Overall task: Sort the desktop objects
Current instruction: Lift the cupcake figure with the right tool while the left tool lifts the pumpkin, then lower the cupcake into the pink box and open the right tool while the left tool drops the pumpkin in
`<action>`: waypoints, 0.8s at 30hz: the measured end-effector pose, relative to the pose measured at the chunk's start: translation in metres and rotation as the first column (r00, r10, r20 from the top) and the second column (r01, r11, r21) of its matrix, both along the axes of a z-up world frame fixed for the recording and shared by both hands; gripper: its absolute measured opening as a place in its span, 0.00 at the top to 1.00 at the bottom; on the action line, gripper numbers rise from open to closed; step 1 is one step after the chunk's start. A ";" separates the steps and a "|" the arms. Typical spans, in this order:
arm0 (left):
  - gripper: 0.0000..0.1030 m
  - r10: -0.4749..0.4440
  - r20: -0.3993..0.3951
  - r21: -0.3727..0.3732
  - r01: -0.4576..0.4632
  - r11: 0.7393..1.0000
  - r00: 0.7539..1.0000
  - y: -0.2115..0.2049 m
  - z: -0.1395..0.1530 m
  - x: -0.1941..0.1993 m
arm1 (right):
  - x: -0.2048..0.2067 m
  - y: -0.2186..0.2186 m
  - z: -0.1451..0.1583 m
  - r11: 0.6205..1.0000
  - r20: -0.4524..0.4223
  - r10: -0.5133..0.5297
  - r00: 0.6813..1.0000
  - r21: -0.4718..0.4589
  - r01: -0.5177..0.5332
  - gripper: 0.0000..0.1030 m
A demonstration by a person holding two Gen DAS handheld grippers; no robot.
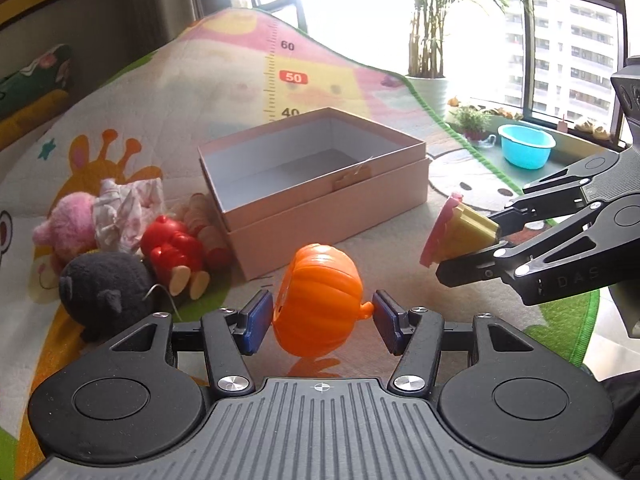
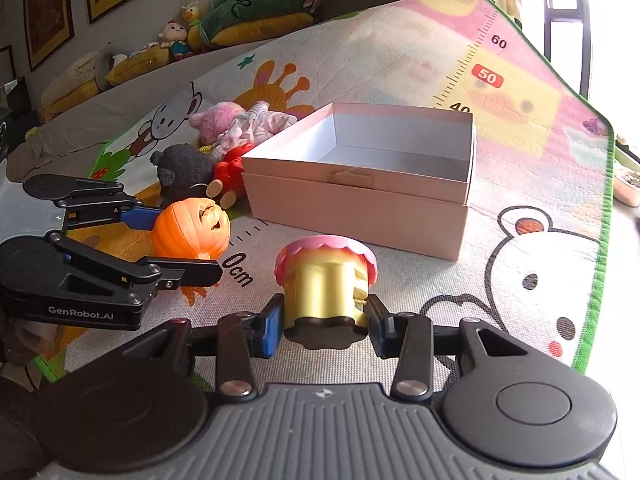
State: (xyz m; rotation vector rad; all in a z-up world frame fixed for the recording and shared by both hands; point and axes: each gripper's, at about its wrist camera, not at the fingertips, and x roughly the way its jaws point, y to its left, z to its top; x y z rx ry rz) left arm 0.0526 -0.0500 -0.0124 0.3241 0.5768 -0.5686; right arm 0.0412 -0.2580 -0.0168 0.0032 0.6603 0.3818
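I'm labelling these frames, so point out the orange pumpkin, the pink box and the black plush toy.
orange pumpkin [image 1: 320,300], left wrist view, ribbed side.
pink box [image 2: 360,216], right wrist view, near outer wall.
black plush toy [image 1: 102,292], left wrist view, rounded body.

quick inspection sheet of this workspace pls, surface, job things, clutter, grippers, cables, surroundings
surface: cartoon play mat with a printed ruler strip.
job's things: open pink box, inside looks empty; orange pumpkin toy; yellow cake toy; toy pile left of the box.
clutter: nothing seen beyond the toy pile.
grippers: left gripper holds the pumpkin toy; right gripper holds the cake toy.
cables: nothing seen.
surroundings: window, potted plant, blue basin.
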 end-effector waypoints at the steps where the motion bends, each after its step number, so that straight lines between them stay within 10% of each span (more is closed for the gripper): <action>1: 0.42 -0.003 0.000 -0.005 0.003 1.000 1.000 -0.003 0.002 -0.001 | -0.001 -0.002 0.001 1.000 0.003 -0.007 1.000 0.005 0.007 0.60; 24: 0.42 0.080 0.098 -0.095 -0.071 0.993 0.992 -0.024 0.066 0.044 | 0.024 -0.014 0.059 0.999 0.176 -0.037 0.984 0.002 0.037 0.59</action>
